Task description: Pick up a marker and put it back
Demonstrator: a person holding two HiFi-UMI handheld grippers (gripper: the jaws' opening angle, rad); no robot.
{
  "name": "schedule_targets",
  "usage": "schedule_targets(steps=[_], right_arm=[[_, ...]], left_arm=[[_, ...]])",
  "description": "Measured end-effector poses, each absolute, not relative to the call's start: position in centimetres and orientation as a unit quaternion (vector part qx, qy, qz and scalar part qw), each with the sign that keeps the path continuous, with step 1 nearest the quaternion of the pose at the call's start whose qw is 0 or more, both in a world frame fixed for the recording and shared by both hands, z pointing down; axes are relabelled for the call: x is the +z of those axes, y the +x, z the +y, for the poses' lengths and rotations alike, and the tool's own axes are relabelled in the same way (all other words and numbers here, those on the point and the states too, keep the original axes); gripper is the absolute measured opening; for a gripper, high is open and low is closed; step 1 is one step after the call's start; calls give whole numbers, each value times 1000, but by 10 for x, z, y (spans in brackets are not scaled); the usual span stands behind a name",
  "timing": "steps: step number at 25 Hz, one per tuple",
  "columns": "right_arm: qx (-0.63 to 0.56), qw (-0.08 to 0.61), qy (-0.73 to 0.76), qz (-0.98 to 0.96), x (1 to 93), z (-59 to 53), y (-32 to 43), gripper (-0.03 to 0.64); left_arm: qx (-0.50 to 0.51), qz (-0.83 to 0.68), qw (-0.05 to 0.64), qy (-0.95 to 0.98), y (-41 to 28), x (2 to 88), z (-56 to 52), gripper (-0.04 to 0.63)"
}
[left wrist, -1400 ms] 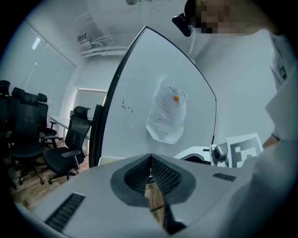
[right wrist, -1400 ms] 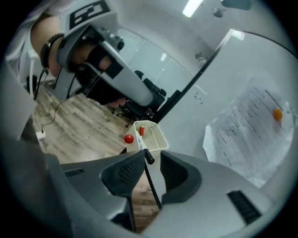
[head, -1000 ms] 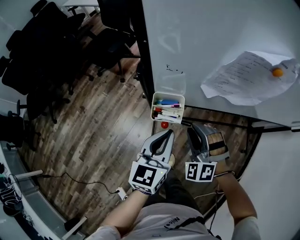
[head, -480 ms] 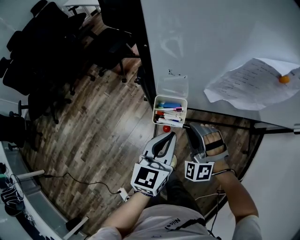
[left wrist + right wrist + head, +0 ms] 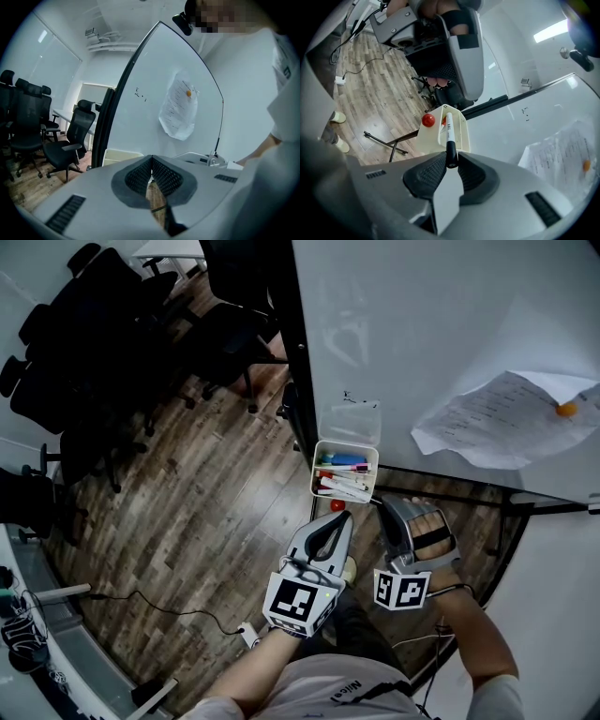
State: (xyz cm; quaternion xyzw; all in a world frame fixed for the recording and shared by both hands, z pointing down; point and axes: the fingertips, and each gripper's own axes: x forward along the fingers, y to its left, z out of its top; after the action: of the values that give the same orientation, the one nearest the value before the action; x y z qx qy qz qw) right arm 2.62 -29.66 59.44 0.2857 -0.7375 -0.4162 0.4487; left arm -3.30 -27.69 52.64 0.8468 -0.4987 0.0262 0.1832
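A white tray of several markers hangs at the whiteboard's lower edge. In the right gripper view one marker, white with a black cap, sticks out of the tray towards me. My right gripper is closing, and its pads sit against both sides of the black cap. In the head view that gripper reaches the tray's lower right corner. My left gripper hangs just below the tray, shut with nothing in it.
A small red ball sits under the tray. The whiteboard carries a crumpled paper sheet held by an orange magnet. Black office chairs stand on the wooden floor to the left. The board's dark frame runs behind the grippers.
The head view has shifted a little, so the tray sits slightly lower and further right. Both grippers stay just below the tray, the right one close against its corner.
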Motion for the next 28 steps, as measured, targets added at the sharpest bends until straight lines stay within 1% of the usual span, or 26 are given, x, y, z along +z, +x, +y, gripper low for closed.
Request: schedule_targets(steps=[5,14,24,28], right_arm=[[-404,438,302,-744,578,-293,33,83],[-348,398,360,-769,532,-275,40,83],[-318,340,418,-780,457,-264,33,83],[-283,311,432,-798,425,-256,29,83]], left_arm=[[25,-496,178,850,-37,514,-273,12],[17,-485,157,860,-44,472,-261,12],[7,-460,111,881,-37,417,-247,12],[-6,-456,94,885,-40,390,-242,12]])
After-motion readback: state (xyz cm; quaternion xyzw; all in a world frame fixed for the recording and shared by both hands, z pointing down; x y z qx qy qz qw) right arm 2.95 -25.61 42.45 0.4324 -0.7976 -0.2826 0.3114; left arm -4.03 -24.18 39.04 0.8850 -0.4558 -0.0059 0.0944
